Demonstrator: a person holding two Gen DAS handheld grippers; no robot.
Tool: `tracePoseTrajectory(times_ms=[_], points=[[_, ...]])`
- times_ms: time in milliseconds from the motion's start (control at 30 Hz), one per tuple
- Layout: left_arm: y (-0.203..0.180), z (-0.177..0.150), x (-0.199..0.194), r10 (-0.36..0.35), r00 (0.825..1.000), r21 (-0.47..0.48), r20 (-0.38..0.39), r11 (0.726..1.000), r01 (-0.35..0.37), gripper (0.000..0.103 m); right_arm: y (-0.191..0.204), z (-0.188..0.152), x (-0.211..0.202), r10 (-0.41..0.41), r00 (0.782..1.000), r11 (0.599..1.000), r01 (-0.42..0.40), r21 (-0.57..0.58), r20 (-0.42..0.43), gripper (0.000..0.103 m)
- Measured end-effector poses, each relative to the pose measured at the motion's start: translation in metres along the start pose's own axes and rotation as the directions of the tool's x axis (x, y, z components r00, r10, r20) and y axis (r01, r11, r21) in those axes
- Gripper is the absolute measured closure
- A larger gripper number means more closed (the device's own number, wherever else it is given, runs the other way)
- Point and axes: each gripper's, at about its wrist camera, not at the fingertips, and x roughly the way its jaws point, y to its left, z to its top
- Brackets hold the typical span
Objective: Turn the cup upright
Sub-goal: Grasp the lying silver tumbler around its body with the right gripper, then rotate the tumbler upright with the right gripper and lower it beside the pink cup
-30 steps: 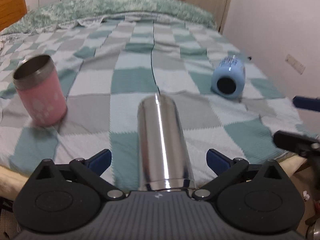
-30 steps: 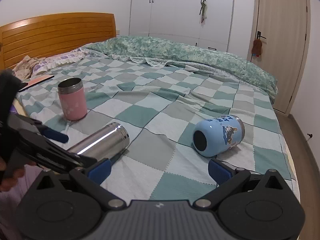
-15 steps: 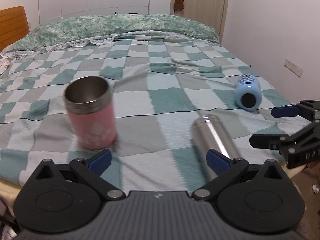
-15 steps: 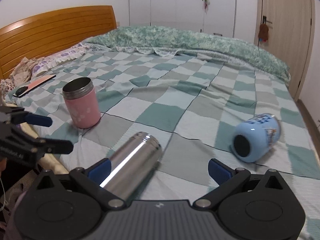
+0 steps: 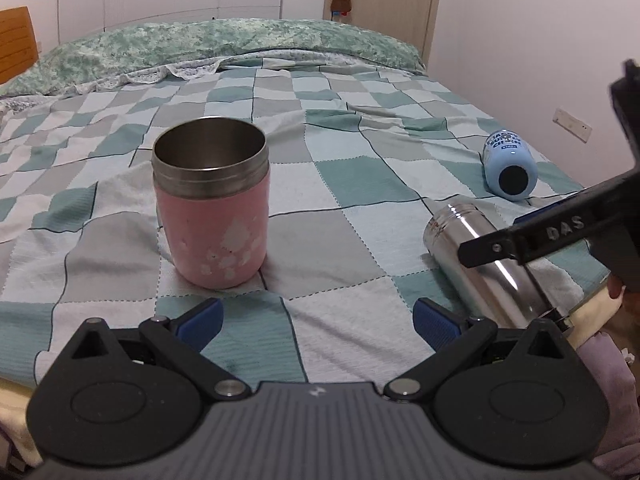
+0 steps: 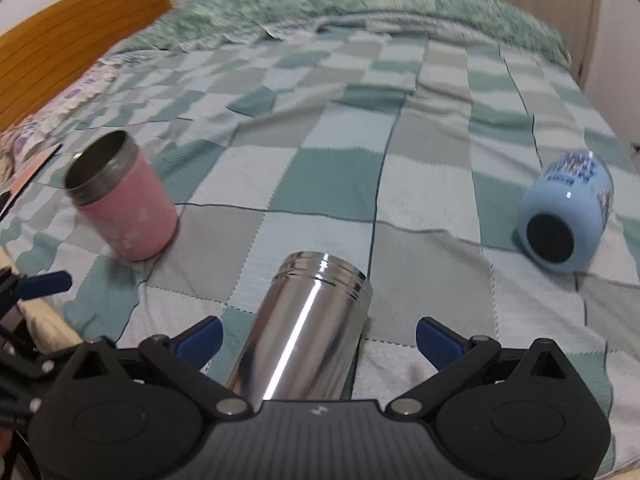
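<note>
Checkered bedspread (image 5: 328, 184) under everything. Right gripper (image 6: 318, 338) spread wide, empty, straddling the steel cup (image 6: 304, 332) lying on its side, pads clear of it. Left gripper (image 5: 316, 320) equally wide, empty, aimed at pink cup (image 5: 211, 204), upright, mouth open. Blue cup (image 5: 509, 166) on its side, far right, well apart. Only left view: door, wall socket (image 5: 571, 125), right gripper's finger across steel cup, embossed "DAS". Only right view: wooden headboard (image 6: 76, 36). Blue cup's lettering too blurred to read.
</note>
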Motion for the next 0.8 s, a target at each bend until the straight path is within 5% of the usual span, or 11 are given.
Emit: tracePoseTrajectory(times_ms=[267,467,800], points=[[0.008,-0.006,0.003,-0.022,1.0,0.001,0.004,1.0,0.022,0.0,-0.014,0.008,0.03,0.054,0.996,0.985,-0.041,0.167,-0.074,0.013],[0.01,-0.007,0.003,-0.023,1.0,-0.002,0.005,1.0,0.023,0.0,-0.015,0.009,0.037,0.093,0.992,0.977,-0.074,0.2,-0.086,0.035],[0.019,-0.009,-0.002,-0.023,1.0,-0.027,0.017,0.999,0.024,0.0,-0.011,-0.005,-0.003,0.173,0.981,0.969,-0.185,0.164,0.087,0.04]])
